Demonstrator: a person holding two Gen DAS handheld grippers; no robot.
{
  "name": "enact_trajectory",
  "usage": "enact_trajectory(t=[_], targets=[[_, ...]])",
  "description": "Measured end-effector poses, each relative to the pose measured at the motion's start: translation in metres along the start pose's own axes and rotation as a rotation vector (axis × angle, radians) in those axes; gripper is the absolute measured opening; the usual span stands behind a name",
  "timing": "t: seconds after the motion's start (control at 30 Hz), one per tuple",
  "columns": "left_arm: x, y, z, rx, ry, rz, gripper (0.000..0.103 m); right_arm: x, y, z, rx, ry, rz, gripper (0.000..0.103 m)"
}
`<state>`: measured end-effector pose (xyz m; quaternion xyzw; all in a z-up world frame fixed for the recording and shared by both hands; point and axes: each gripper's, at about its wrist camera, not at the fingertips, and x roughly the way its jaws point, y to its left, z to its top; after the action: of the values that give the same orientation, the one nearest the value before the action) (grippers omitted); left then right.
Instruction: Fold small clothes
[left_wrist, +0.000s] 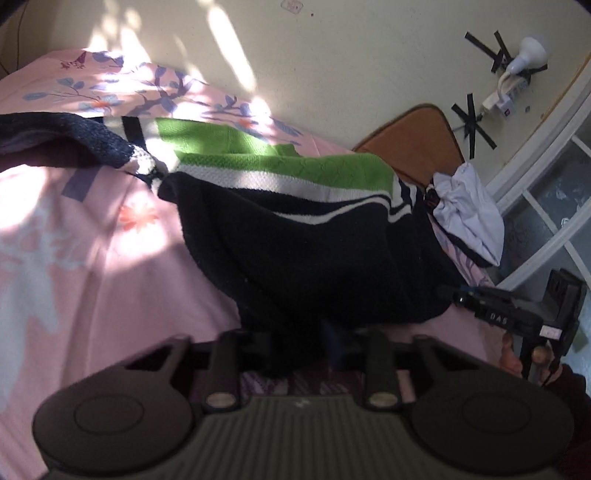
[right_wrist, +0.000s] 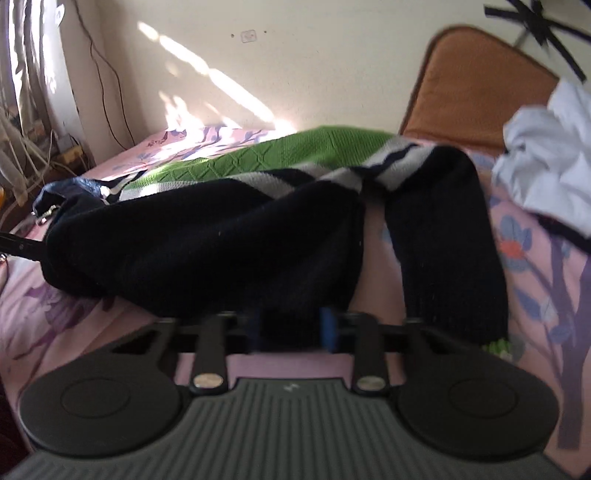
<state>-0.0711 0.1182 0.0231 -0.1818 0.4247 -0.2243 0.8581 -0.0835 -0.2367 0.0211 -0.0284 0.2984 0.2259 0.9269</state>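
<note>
A small knit sweater (left_wrist: 295, 236), navy with white stripes and a green upper part, lies bunched on the pink floral bedspread (left_wrist: 92, 258). My left gripper (left_wrist: 299, 347) is shut on its navy hem, which drapes over the fingers. In the right wrist view the same sweater (right_wrist: 207, 243) stretches across the bed, one navy sleeve (right_wrist: 450, 251) hanging toward me. My right gripper (right_wrist: 291, 328) is shut on the navy hem between its blue-padded fingers (right_wrist: 328, 328). The right gripper also shows at the right edge of the left wrist view (left_wrist: 458, 295), at the hem's other end.
A crumpled white garment (right_wrist: 546, 155) lies at the right on the bed, also in the left wrist view (left_wrist: 469, 210). An orange cushion (right_wrist: 476, 81) leans on the cream wall. A white lamp (left_wrist: 524, 55) is taped to the wall. Cables and curtain (right_wrist: 33, 110) stand far left.
</note>
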Motion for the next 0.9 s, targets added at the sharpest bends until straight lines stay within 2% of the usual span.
enact_trajectory(t=[0.07,0.13,0.2,0.27,0.3,0.33,0.37,0.4,0.43,0.47,0.5,0.53,0.57,0.63,0.7,0.73,0.8,0.83,0.87,0.9], targets=[[-0.011,-0.004,0.018,0.007,-0.044,-0.011,0.012,-0.013,-0.001,0.023,0.059,-0.083,0.105,0.015],[-0.028,-0.007,0.044,0.007,-0.138,-0.003,0.011,-0.027,-0.003,0.054,0.082,-0.204,0.153,0.015],[-0.038,-0.009,0.081,-0.026,-0.263,0.049,0.013,-0.028,-0.011,0.085,0.137,-0.301,0.129,0.015],[-0.03,-0.002,0.107,-0.071,-0.312,0.157,0.018,-0.008,-0.026,0.109,0.21,-0.347,0.027,0.024],[-0.02,0.004,0.119,-0.099,-0.294,0.213,0.024,0.006,-0.032,0.115,0.209,-0.338,-0.043,0.031],[-0.013,0.012,0.123,-0.141,-0.257,0.233,0.024,0.023,-0.035,0.119,0.189,-0.302,-0.135,0.043],[-0.01,0.02,0.121,-0.174,-0.224,0.199,0.025,0.035,-0.037,0.118,0.176,-0.261,-0.189,0.043],[-0.013,0.025,0.113,-0.168,-0.214,0.139,0.035,0.039,-0.037,0.111,0.175,-0.231,-0.192,0.043],[-0.017,0.026,0.103,-0.141,-0.223,0.112,0.044,0.034,-0.038,0.1,0.179,-0.232,-0.16,0.046],[-0.022,0.026,0.094,-0.119,-0.242,0.119,0.064,0.029,-0.038,0.091,0.178,-0.246,-0.128,0.055],[-0.027,0.026,0.084,-0.101,-0.266,0.144,0.076,0.022,-0.035,0.078,0.177,-0.26,-0.104,0.061],[-0.03,0.027,0.077,-0.09,-0.277,0.154,0.08,0.017,-0.035,0.07,0.17,-0.265,-0.095,0.071],[-0.031,0.028,0.073,-0.086,-0.275,0.148,0.082,0.014,-0.033,0.063,0.156,-0.263,-0.098,0.075],[-0.027,0.031,0.07,-0.096,-0.251,0.111,0.085,0.016,-0.034,0.056,0.132,-0.245,-0.108,0.075],[-0.016,0.03,0.074,-0.103,-0.235,0.122,0.092,0.025,-0.039,0.055,0.152,-0.213,-0.084,0.075],[-0.011,0.03,0.076,-0.106,-0.232,0.128,0.092,0.029,-0.041,0.054,0.185,-0.198,-0.06,0.076],[0.003,0.036,0.083,-0.138,-0.215,0.111,0.089,0.037,-0.041,0.05,0.268,-0.171,0.01,0.076],[0.01,0.04,0.086,-0.168,-0.202,0.099,0.081,0.041,-0.041,0.049,0.294,-0.163,0.042,0.073],[0.016,0.042,0.088,-0.186,-0.179,0.085,0.044,0.045,-0.036,0.046,0.307,-0.149,0.071,0.063],[0.025,0.043,0.09,-0.199,-0.124,0.069,0.016,0.048,-0.029,0.044,0.294,-0.126,0.075,0.019]])
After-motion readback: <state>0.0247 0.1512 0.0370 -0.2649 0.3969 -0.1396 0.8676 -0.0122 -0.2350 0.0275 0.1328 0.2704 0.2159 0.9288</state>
